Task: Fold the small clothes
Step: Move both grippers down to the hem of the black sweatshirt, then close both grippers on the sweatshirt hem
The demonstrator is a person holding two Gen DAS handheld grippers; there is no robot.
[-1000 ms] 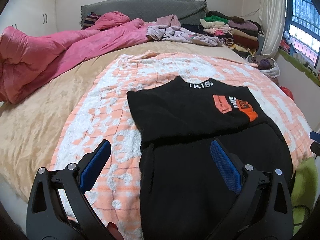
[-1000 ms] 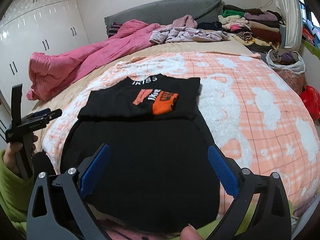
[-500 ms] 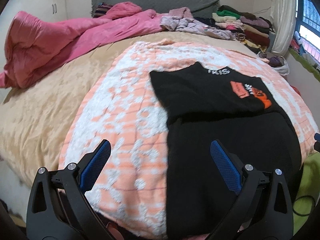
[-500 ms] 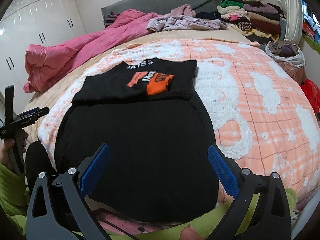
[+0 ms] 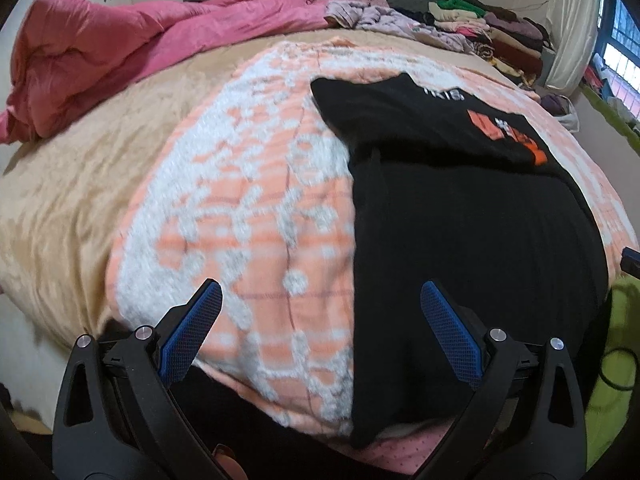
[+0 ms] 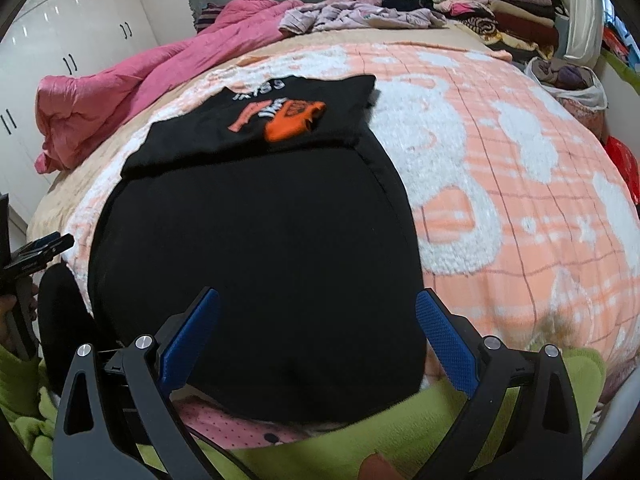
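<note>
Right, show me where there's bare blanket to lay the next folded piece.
Free: the peach-and-white blanket right of the black garment, and the strip left of it up to the tan bedspread. Crowded: the headboard end, with the pink duvet, loose clothes and folded stack.

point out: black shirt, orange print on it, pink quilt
black shirt [image 6: 256, 264]: right wrist view, plain lower body panel.
orange print [image 6: 294, 122]: right wrist view, solid orange block of the graphic.
pink quilt [image 5: 120, 52]: left wrist view, bunched middle of the heap.
</note>
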